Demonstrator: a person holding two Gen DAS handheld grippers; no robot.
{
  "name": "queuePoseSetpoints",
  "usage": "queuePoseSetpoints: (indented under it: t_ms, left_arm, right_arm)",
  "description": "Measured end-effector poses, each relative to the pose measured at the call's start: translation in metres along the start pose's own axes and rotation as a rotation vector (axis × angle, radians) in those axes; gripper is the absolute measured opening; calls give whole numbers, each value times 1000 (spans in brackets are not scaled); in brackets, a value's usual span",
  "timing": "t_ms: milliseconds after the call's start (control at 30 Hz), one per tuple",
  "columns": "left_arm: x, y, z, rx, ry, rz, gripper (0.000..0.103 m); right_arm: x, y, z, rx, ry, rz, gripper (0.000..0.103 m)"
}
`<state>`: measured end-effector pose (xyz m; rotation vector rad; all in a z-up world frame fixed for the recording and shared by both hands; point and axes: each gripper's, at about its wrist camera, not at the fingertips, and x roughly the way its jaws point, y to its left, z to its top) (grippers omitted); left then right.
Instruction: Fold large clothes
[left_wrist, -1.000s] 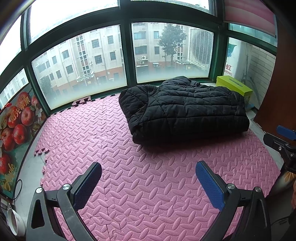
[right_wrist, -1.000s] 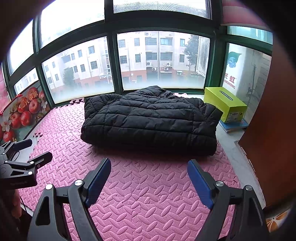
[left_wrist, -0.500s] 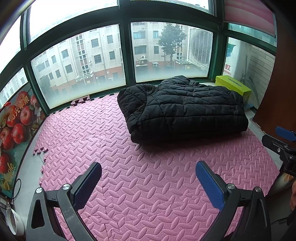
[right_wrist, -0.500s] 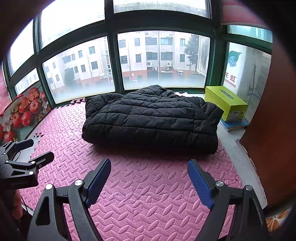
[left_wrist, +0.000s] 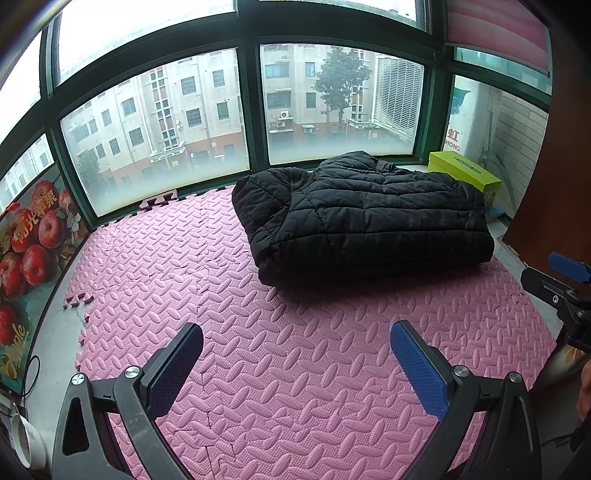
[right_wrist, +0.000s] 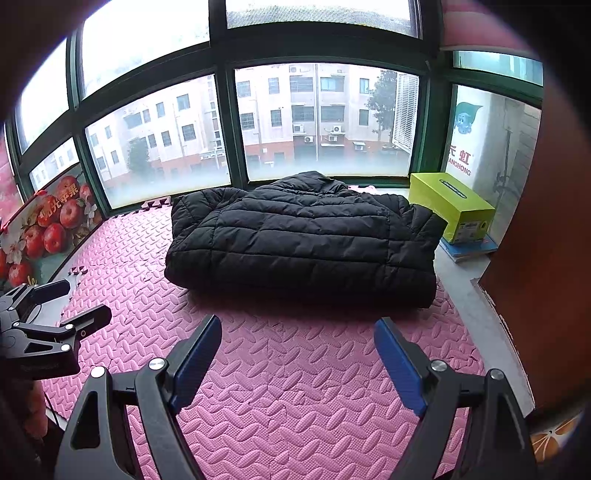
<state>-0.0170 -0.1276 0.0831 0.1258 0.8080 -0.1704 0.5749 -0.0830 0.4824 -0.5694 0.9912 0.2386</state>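
Folding is looking nearly finished, black puffer jacket (left_wrist: 364, 218) lying bundled on pink mat (left_wrist: 258, 350) while left gripper (left_wrist: 295, 354) and right gripper (right_wrist: 297, 347) are hovering released, grasping nothing.

Floor covering: pink interlocking foam mat (left_wrist: 280, 354) (right_wrist: 295, 387) with an embossed leaf-like pattern, its jigsaw edges showing at the left.
Bare floor: grey strip (left_wrist: 55, 339) left of the mat; pale grey strip (right_wrist: 480, 314) along its right side.
On the mat: folded black quilted puffer jacket (left_wrist: 365, 221) (right_wrist: 306, 240), lying flat at the far side near the windows.
On the bare floor, right: yellow-green cardboard box (right_wrist: 452, 206) (left_wrist: 465, 175) resting on a thin blue item, just beside the jacket.
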Motion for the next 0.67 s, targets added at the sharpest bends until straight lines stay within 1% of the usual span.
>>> queuePoseSetpoints:
  t_ms: [400,533,667]
  left_arm:
    - [6,2,2,-19,10,-2,103]
    - [4,1,0,-15,-2,5,103]
    - [1,-1,1,-11,-2,-5,103]
  right_arm:
    - [2,1,-1,-6,5,11,92]
    - [1,1,0,-8,0,14,92]
    - [1,1,0,-5,0,14,92]
